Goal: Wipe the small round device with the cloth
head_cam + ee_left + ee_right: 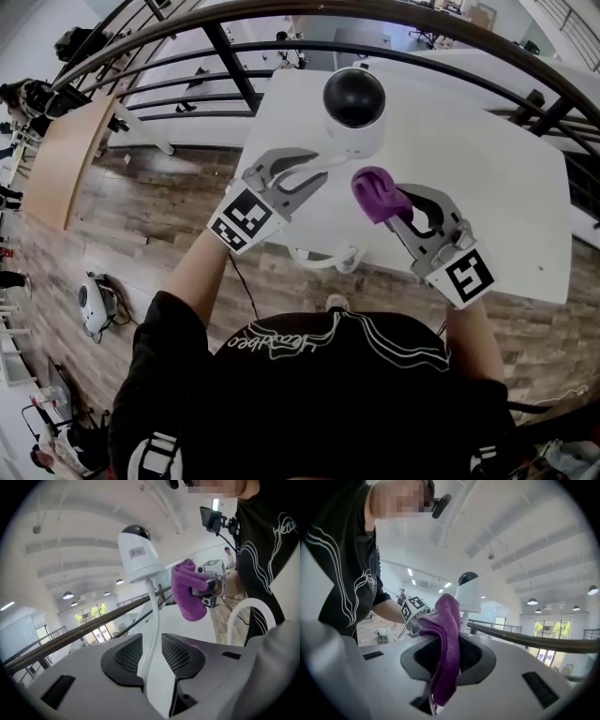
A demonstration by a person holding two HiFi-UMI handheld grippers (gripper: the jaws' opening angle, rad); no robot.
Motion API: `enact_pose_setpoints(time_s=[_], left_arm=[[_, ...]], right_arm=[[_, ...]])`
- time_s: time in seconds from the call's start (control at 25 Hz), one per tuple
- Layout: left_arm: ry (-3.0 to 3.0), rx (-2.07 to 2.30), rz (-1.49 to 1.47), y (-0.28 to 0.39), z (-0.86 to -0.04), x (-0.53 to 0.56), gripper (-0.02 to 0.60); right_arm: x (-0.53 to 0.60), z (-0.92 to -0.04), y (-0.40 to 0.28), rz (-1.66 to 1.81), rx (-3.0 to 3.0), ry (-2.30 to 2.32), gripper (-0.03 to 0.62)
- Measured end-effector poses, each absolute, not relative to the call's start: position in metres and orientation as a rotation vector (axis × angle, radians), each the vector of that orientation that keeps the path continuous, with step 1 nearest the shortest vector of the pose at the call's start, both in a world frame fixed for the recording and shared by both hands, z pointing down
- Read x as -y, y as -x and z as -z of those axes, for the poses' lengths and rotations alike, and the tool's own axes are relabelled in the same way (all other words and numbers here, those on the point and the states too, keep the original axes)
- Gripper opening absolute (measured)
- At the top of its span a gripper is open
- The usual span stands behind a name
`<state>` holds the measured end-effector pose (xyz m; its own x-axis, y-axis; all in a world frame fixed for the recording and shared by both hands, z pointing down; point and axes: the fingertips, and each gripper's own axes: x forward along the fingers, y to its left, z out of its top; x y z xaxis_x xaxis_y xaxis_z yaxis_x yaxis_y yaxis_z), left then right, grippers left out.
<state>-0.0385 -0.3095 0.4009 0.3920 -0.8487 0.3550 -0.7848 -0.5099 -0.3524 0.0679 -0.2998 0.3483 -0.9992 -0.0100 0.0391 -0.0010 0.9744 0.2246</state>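
Observation:
The small round device (354, 108), white with a black dome, hangs above the white table (487, 197). In the left gripper view the device (137, 550) stands on its thin white cable (153, 620), which runs down between the jaws of my left gripper (152, 654). Those jaws stand open, with a slim gap beside the cable. In the head view my left gripper (317, 169) sits just below the device. My right gripper (396, 204) is shut on a purple cloth (378, 194), held right of the device, near but not touching it. The cloth (446, 634) drapes over its jaws.
A dark metal railing (234, 56) curves around the far side of the table. The cable's loose loop (323, 258) hangs off the near table edge. Wooden floor (159, 216) lies at left, with a round white object (94, 305) on it.

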Motion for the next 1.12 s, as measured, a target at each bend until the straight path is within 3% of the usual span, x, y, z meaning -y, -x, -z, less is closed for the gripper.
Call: enact_pose_setpoints(time_s=[0.24,0.4,0.6,0.88,1.12], left_arm=[[2.544,-1.592,0.442,0.017,-0.349,0.267,0.108],[2.669,-1.61,0.267,-0.021,-0.328,0.208,0.011],[2.809,-1.591,0.101,-0.07,-0.316,0.131,0.009],[2.831,-1.564,0.102,-0.122,-0.32,0.038,0.008],[2.844,-1.609,-0.013,-0.137,-0.315,-0.004,0.008]], right_arm=[[0.284,-0.335,-0.097,0.206,3.121,-0.12,0.066],[0.24,-0.322,-0.124,0.131,3.128,-0.179,0.067],[0.171,-0.311,-0.154,0.039,3.14,-0.217,0.066],[0.076,-0.318,-0.19,-0.062,3.167,-0.233,0.066],[0.039,-0.321,-0.209,-0.133,3.163,-0.261,0.066]])
